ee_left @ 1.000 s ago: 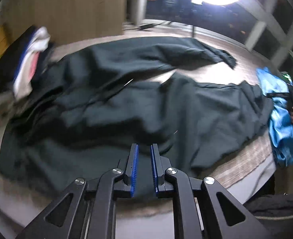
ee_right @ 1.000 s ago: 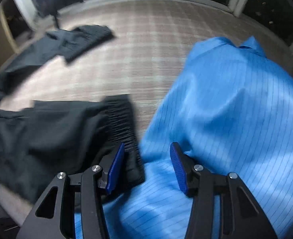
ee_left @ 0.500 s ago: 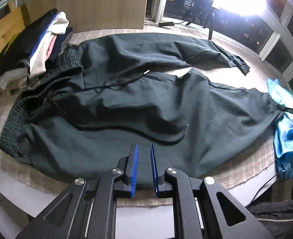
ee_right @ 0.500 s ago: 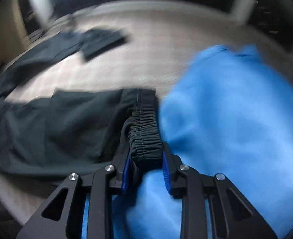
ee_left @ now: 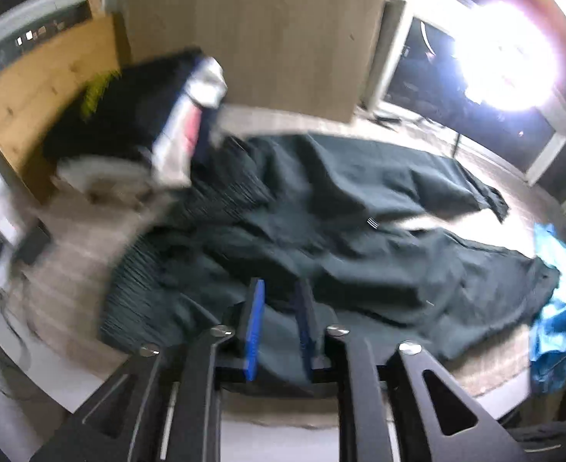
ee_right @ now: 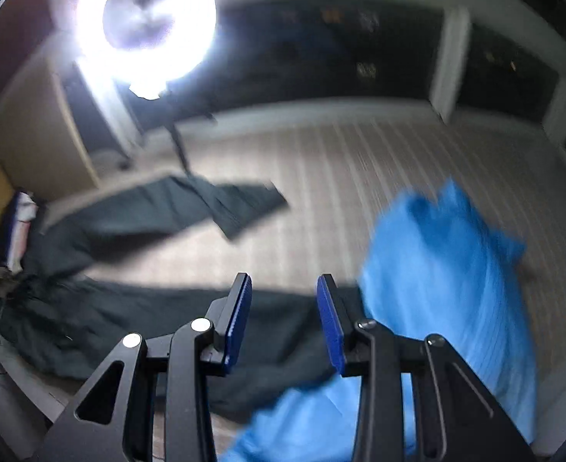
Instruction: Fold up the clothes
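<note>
Two grippers hover over dark trousers (ee_left: 360, 254) spread flat on the mat (ee_right: 360, 177), a blue garment (ee_right: 448, 288) beside them. Left gripper (ee_left: 279, 323) and right gripper (ee_right: 284, 319) are parted, empty. Best grip waistband and cuff, then fold leg over leg.

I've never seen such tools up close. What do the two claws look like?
Both look alike. The left claw and right claw each have two black, angular arms with triangular cut-outs and round silver screw heads. Each arm ends in a flat finger faced with a ridged blue pad. No cables, markings or sleeves show.
</note>
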Action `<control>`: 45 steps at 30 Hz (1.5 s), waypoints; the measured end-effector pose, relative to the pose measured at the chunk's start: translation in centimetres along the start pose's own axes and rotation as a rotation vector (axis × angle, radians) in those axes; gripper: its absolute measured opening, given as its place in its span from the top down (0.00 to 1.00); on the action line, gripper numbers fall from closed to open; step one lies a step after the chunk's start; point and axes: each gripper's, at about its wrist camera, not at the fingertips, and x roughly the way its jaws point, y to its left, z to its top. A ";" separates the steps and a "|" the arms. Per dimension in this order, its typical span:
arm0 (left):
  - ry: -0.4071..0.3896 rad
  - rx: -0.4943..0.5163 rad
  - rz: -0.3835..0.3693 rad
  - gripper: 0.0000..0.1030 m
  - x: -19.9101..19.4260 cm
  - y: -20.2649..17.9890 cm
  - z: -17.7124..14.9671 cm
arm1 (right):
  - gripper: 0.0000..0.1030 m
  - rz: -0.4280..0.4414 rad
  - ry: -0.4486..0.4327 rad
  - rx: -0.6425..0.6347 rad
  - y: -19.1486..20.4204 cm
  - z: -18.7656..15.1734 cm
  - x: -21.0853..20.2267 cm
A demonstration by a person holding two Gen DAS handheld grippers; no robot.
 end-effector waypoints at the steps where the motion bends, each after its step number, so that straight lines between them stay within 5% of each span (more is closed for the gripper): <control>1: -0.005 0.016 0.012 0.74 0.1 0.6 0.6 | 0.62 -0.003 -0.037 -0.008 0.9 0.9 -1.0; 9: -0.029 0.078 -0.080 0.73 2.1 0.6 5.5 | 0.56 0.041 -0.137 -0.111 8.7 7.5 -5.0; 13: -0.059 0.073 -0.150 0.73 3.3 -0.6 8.7 | 0.50 0.015 -0.123 -0.121 10.1 9.1 -2.4; 24: 0.115 0.145 -0.217 0.73 13.0 -7.7 9.2 | 0.46 -0.084 0.137 -0.300 9.2 4.0 19.4; 32: 0.167 0.126 -0.205 0.73 15.0 -8.7 9.1 | 0.46 -0.125 0.208 -0.478 9.2 3.6 27.9; 34: 0.170 0.118 -0.201 0.73 15.0 -8.4 9.2 | 0.47 -0.067 0.226 -0.419 8.1 4.3 28.2; 36: 0.171 0.114 -0.192 0.73 15.0 -8.3 9.1 | 0.76 -0.021 0.259 -0.362 7.3 5.0 28.3; 37: 0.170 0.115 -0.190 0.73 15.0 -8.3 9.2 | 0.84 -0.068 0.252 -0.369 7.2 5.3 27.9; 45: 0.150 0.115 -0.214 0.73 14.6 -8.0 9.4 | 0.85 0.196 0.233 -0.234 7.7 6.9 16.6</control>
